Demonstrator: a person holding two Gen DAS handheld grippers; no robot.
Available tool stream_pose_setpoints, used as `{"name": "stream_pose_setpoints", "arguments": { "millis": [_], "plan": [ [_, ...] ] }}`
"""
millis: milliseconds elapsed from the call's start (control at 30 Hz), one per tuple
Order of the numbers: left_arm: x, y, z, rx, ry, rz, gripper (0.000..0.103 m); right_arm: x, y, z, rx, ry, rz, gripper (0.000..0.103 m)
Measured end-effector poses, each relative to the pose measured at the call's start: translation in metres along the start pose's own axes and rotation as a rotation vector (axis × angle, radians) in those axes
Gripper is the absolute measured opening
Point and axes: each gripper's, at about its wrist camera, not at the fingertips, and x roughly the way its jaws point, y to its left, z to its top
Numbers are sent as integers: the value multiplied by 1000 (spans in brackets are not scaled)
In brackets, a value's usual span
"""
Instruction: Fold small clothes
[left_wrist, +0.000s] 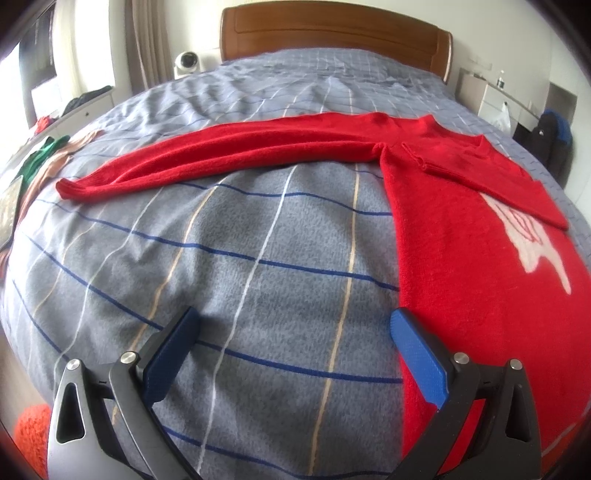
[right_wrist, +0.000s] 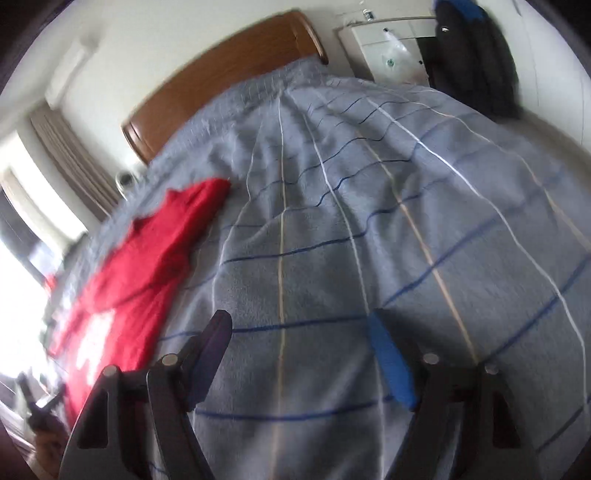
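A red knit sweater with a white motif lies flat on the grey checked bedspread. Its one sleeve stretches far out to the left; the other sleeve is folded across the chest. My left gripper is open and empty above the bedspread, its right finger at the sweater's left edge. In the blurred right wrist view the sweater lies at the left. My right gripper is open and empty over bare bedspread, to the right of the sweater.
A wooden headboard stands at the far end. Green and tan clothes lie at the bed's left edge. A white drawer unit and a dark bag stand at the right. An orange knit item shows at bottom left.
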Motion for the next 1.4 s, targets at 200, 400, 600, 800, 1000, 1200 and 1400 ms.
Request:
{"name": "stream_pose_setpoints", "arguments": {
  "millis": [200, 400, 600, 800, 1000, 1200, 1400],
  "plan": [
    [0, 1, -1, 0, 2, 0, 103, 3, 2, -7, -31, -51, 28, 83],
    [0, 1, -1, 0, 3, 1, 103, 1, 0, -13, -18, -66, 70, 84],
    [0, -2, -3, 10, -8, 16, 103, -2, -2, -18, -28, -87, 77, 84],
    [0, -2, -4, 10, -8, 16, 103, -5, -5, -19, -26, -95, 86, 84],
    [0, -5, -4, 20, -12, 26, 103, -4, -4, -18, -26, -90, 79, 84],
    [0, -6, -4, 22, -13, 25, 103, -8, 17, 4, -74, 28, -13, 85],
    [0, -6, -4, 20, -14, 29, 103, -37, 20, 30, -117, -76, 57, 96]
  ]
}}
